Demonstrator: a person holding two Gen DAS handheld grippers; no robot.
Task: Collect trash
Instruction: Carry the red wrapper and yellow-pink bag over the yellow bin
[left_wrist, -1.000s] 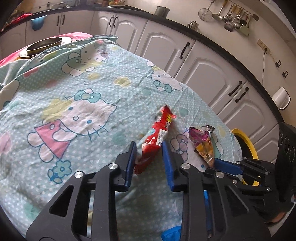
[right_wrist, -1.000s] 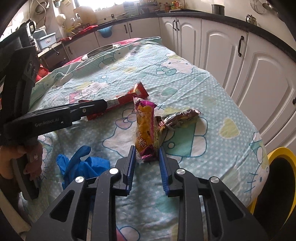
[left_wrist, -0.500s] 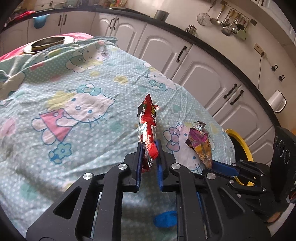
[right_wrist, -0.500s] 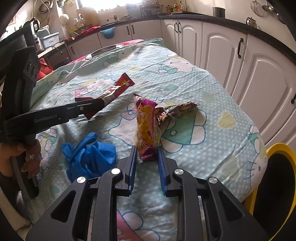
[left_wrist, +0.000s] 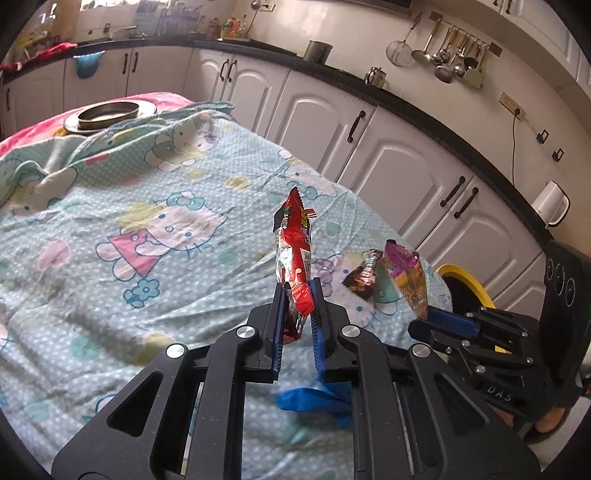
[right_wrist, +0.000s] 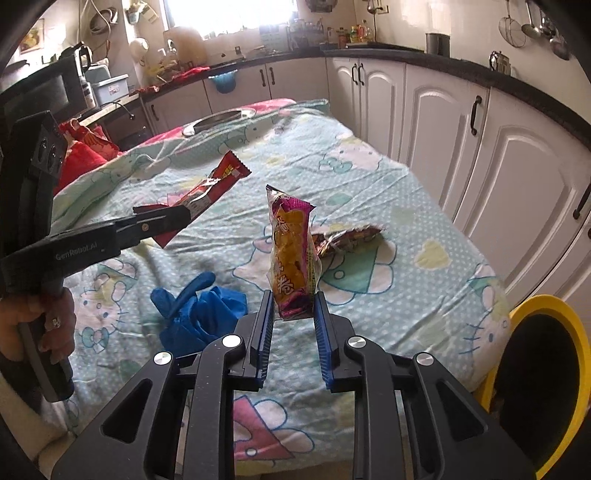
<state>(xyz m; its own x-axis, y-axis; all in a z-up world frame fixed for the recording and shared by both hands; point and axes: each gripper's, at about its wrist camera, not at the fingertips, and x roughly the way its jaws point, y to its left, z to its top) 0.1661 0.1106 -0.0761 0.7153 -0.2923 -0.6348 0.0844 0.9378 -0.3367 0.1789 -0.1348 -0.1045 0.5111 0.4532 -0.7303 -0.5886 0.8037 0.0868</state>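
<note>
White cabinet doors (left_wrist: 402, 162) with dark handles under a black counter (right_wrist: 476, 70). Utensils (left_wrist: 447, 55) hung along the cream wall. Bright window (right_wrist: 229, 14) at the far end, daylight flooding in.

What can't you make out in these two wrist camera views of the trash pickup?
- Inside of the yellow-rimmed bin: right wrist view shows only darkness, and the frame edge cuts it off.
- Blue glove: left wrist view, mostly hidden behind the left gripper.
- Print on the red wrapper: too small and crumpled to read.
- Third wrapper on the cloth: right wrist view, partly behind the purple-and-yellow wrapper.
</note>
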